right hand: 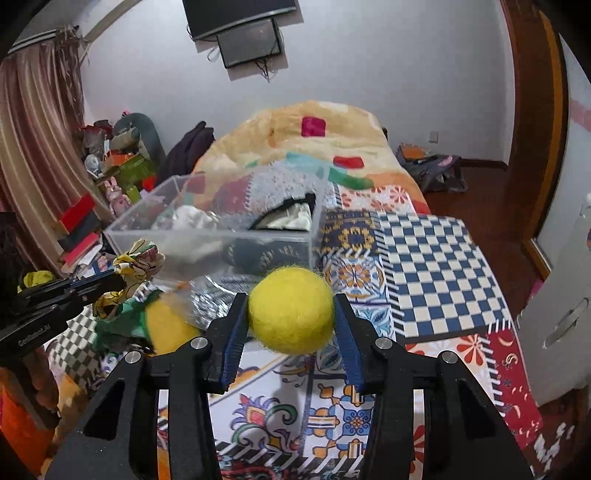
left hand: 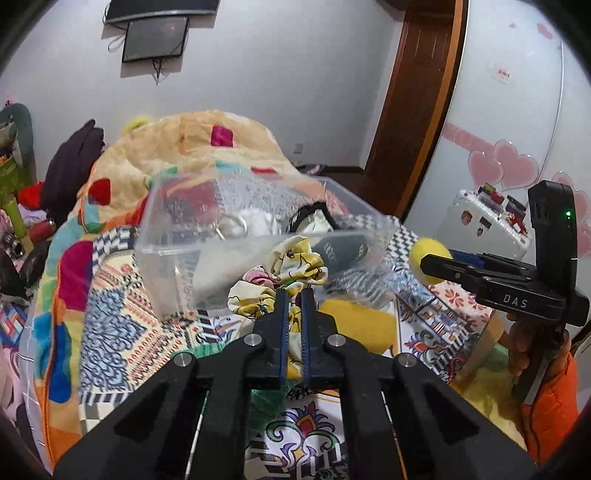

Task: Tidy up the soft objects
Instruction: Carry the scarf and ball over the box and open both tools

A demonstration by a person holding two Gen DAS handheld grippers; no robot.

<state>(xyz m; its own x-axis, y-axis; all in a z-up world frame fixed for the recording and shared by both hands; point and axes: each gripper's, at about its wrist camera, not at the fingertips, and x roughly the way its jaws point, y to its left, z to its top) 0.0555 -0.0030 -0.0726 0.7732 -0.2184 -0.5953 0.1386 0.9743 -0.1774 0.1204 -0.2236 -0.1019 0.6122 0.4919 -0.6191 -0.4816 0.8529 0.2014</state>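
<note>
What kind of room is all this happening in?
Most likely a lived-in bedroom: a bed with a patchwork quilt, a plush blanket heaped on it, and a wall-mounted TV.

My left wrist camera looks forward along its fingers, close to the clear plastic rectangular box (left hand: 258, 221) at frame centre on the patchwork-patterned bedspread (left hand: 122, 295). My right wrist camera faces the same box (right hand: 221, 221) from its right, slightly farther back. Each view catches the other gripper at its edge.
</note>
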